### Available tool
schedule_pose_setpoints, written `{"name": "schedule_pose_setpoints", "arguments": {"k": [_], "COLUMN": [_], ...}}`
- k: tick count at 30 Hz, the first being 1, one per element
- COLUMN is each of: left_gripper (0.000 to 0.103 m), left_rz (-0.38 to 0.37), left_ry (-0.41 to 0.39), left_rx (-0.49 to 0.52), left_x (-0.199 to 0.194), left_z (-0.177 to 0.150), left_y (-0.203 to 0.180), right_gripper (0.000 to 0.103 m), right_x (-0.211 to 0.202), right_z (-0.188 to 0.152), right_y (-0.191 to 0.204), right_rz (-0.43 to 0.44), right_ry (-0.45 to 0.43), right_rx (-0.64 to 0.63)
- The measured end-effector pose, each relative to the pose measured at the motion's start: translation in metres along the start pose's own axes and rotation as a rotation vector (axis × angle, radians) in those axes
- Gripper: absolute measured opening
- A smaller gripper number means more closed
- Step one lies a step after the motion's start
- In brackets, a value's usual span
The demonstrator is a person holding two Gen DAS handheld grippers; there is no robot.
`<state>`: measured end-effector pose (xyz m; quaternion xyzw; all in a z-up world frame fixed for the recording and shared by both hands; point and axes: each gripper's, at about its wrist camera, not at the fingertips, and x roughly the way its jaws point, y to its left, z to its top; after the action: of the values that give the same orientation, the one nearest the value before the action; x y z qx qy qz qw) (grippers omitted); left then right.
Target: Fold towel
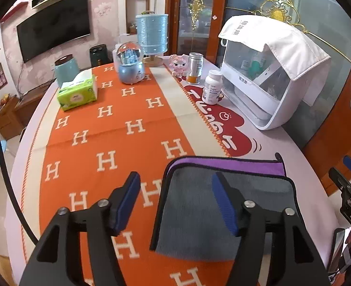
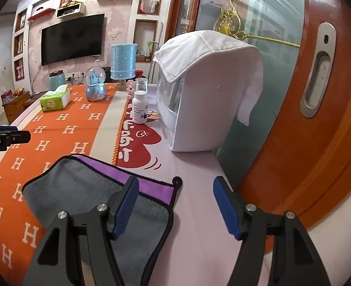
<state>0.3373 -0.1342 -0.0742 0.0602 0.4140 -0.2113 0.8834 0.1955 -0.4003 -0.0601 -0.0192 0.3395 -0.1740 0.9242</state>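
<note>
We see the towel (image 1: 223, 209) lying folded on the table (image 1: 282, 147), grey face up, with a purple strip of the lower layer showing along its far edge and a black hem all round. It straddles the orange H-pattern runner (image 1: 99, 128) and the pale table cover beside it; a small black hanging loop (image 2: 177, 181) sticks out at its far right corner.

Left gripper (image 1: 175, 202) is spread wide, blue pads apart, holding nothing. Its right finger (image 1: 224, 205) sits over the grey cloth, the left one over the runner; we cannot tell whether either touches.

Right gripper (image 2: 175, 207) is likewise wide open and empty. Its left finger (image 2: 125, 205) is over the towel's right part, the right finger over bare table cover near the wooden door frame (image 2: 306, 143).

Further back on the table: a green tissue pack (image 1: 77, 93), a snow globe (image 1: 130, 64), a blue lamp (image 1: 152, 35), a pink figurine (image 1: 180, 64), two pill bottles (image 1: 212, 87) and a white appliance (image 1: 266, 88) with a white cloth draped over its top. All stand well apart from the towel. A TV (image 2: 73, 38) hangs on the far wall.
</note>
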Motion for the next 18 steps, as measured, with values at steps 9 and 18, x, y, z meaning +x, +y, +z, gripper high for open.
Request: {"name": "schedule_pose_setpoints", "arguments": {"k": [9, 18], "left_gripper": [0.081, 0.088], "left_rz": [0.039, 0.08], "left_ry": [0.007, 0.037], "left_rx": [-0.023, -0.059], "left_x": [-0.052, -0.113], "left_z": [-0.029, -0.075], "left_y": [-0.002, -0.006], "right_gripper": [0.077, 0.1], "right_x": [-0.034, -0.083], "right_z": [-0.011, -0.026], "right_y": [0.002, 0.012], "right_rz": [0.097, 0.189], "right_ry": [0.041, 0.044], "right_rx": [0.062, 0.023]}}
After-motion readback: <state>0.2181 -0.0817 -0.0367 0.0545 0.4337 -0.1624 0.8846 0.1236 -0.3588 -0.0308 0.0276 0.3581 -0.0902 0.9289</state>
